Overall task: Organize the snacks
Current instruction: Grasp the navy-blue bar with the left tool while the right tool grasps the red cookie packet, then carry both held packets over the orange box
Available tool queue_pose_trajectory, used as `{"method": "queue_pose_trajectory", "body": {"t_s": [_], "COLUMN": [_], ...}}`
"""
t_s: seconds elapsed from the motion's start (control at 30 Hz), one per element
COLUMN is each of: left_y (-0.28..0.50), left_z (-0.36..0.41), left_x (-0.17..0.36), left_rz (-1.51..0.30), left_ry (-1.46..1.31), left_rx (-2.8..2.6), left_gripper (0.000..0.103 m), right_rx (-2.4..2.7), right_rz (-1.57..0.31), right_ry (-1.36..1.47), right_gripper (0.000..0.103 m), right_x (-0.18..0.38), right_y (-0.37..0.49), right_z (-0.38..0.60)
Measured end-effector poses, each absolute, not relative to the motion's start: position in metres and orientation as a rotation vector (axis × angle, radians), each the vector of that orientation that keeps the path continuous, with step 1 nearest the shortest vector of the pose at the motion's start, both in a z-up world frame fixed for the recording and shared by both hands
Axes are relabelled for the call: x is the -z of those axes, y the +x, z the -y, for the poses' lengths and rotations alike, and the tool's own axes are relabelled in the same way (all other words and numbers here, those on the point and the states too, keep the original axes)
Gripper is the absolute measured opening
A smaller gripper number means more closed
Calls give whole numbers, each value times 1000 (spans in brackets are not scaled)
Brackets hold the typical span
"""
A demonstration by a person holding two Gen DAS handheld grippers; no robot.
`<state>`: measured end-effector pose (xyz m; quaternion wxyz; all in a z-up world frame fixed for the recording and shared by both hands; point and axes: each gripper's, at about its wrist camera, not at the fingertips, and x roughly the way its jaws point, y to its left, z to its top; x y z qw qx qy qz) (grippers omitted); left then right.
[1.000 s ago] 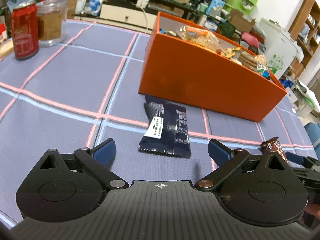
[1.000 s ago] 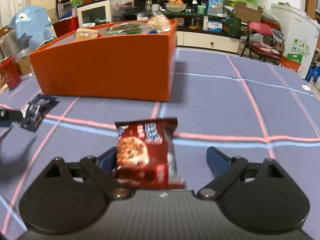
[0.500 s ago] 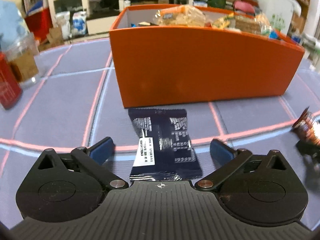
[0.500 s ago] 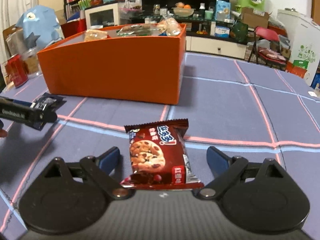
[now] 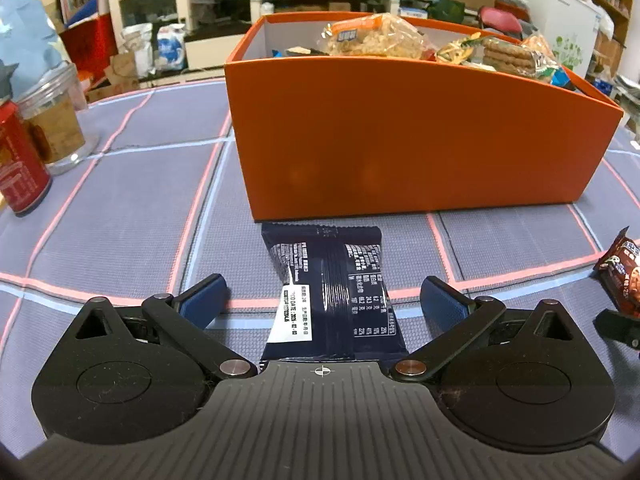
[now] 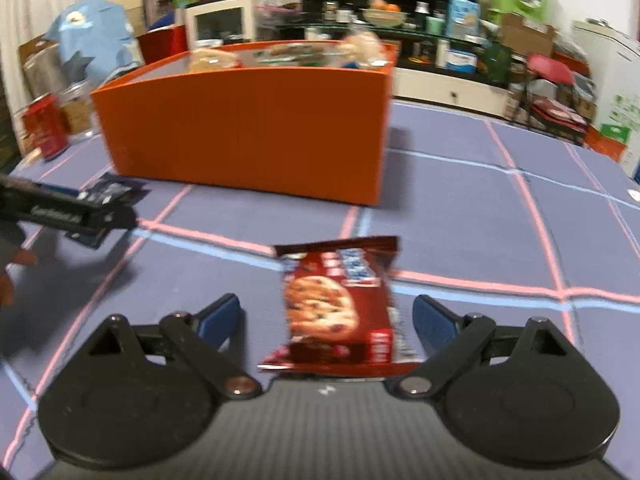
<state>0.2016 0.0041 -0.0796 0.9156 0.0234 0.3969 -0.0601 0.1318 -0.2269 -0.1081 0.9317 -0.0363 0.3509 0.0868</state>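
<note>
A dark blue snack packet (image 5: 332,280) lies flat on the checked cloth, just in front of the orange box (image 5: 400,140) that is full of snacks. My left gripper (image 5: 322,292) stands open around it, with both pads clear of the packet's sides. A red cookie packet (image 6: 336,304) lies between the blue fingers of my right gripper (image 6: 326,314). Its jaws are closing, and gaps still show on both sides of the packet. This red packet (image 5: 622,268) also shows at the right edge of the left wrist view. The orange box (image 6: 248,128) stands behind it.
A red can (image 5: 18,164) and a clear plastic cup (image 5: 56,120) with brown contents stand at the table's left. The blue cloth (image 6: 460,208) with pink and pale lines stretches to the right of the box. Shelves and clutter fill the room behind.
The left gripper swung round to face the box squarely and closed in, so the dark packet now lies between its fingers. The red packet sits more centrally between the right fingers.
</note>
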Motion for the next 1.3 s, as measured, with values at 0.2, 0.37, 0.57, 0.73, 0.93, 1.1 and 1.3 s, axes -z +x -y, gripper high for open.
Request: {"method": "queue_pose_trajectory", "body": {"t_s": [0.2, 0.37, 0.57, 0.73, 0.93, 1.1, 1.3], "left_y": [195, 174, 114, 108, 107, 97, 84], "left_z": [-4, -4, 1, 3, 0, -18, -34], "left_x": [75, 71, 68, 69, 69, 54, 16], "left_rz": [-773, -772, -796, -809, -785, -804, -744], "left_ry": [57, 70, 85, 62, 78, -45, -129], "left_rx": [160, 186, 211, 210, 205, 267, 324], "left_gripper": [34, 16, 19, 36, 19, 9, 9], "right_rx": [-176, -200, -232, -243, -231, -249, -308], "right_rz": [-694, -699, -704, -693, -696, -706, -640], "right_ry": [-59, -78, -78, -74, -94, -22, 161], "right_gripper": [55, 55, 65, 83, 52, 53, 53], "right_x": [103, 102, 102, 100, 102, 97, 71], "right_y": [130, 113, 83, 80, 87, 76, 61], "right_z": [233, 229, 231, 232, 230, 235, 240]}}
